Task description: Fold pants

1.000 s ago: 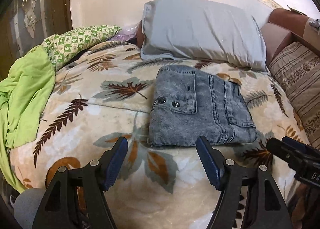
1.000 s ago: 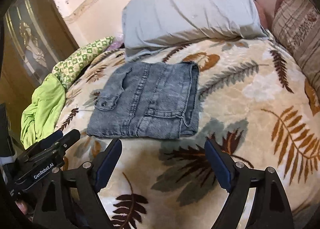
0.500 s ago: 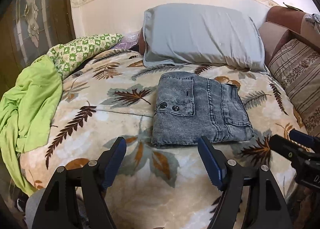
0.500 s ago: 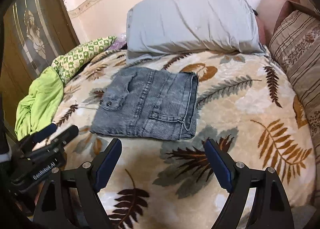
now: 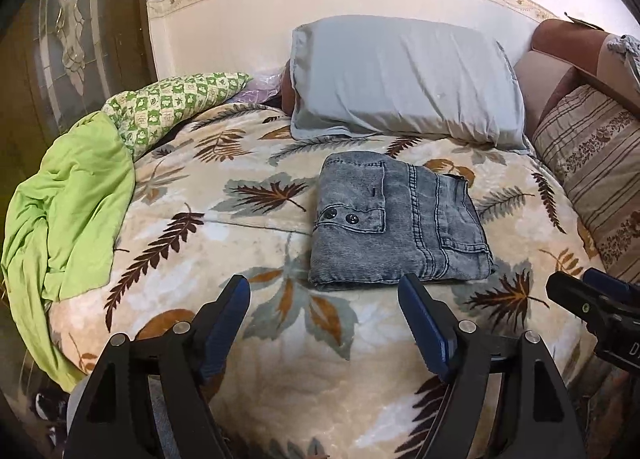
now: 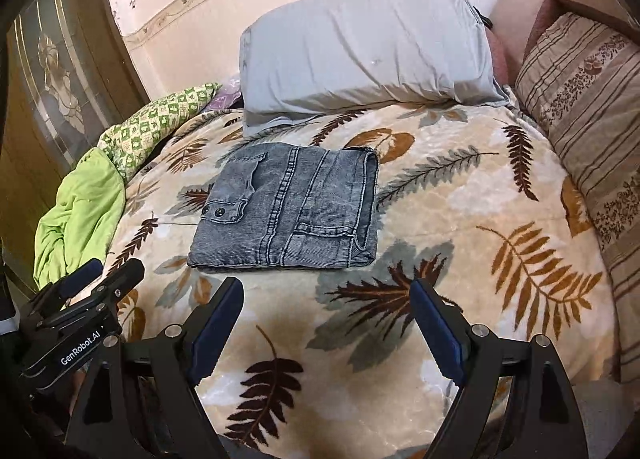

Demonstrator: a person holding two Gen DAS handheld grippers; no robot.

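Note:
The grey denim pants lie folded into a compact rectangle on the leaf-patterned blanket, in front of the grey pillow. They also show in the right wrist view. My left gripper is open and empty, held back from the pants' near edge. My right gripper is open and empty, also short of the near edge. Each gripper shows at the side of the other's view: the right one and the left one.
A grey pillow leans on the wall behind the pants. A striped cushion lies at the right. A lime green cloth and a green checked cloth lie at the left bed edge, beside a wooden door.
Both grippers have drawn back from the folded pants and risen a little, staying open. The pants have not moved.

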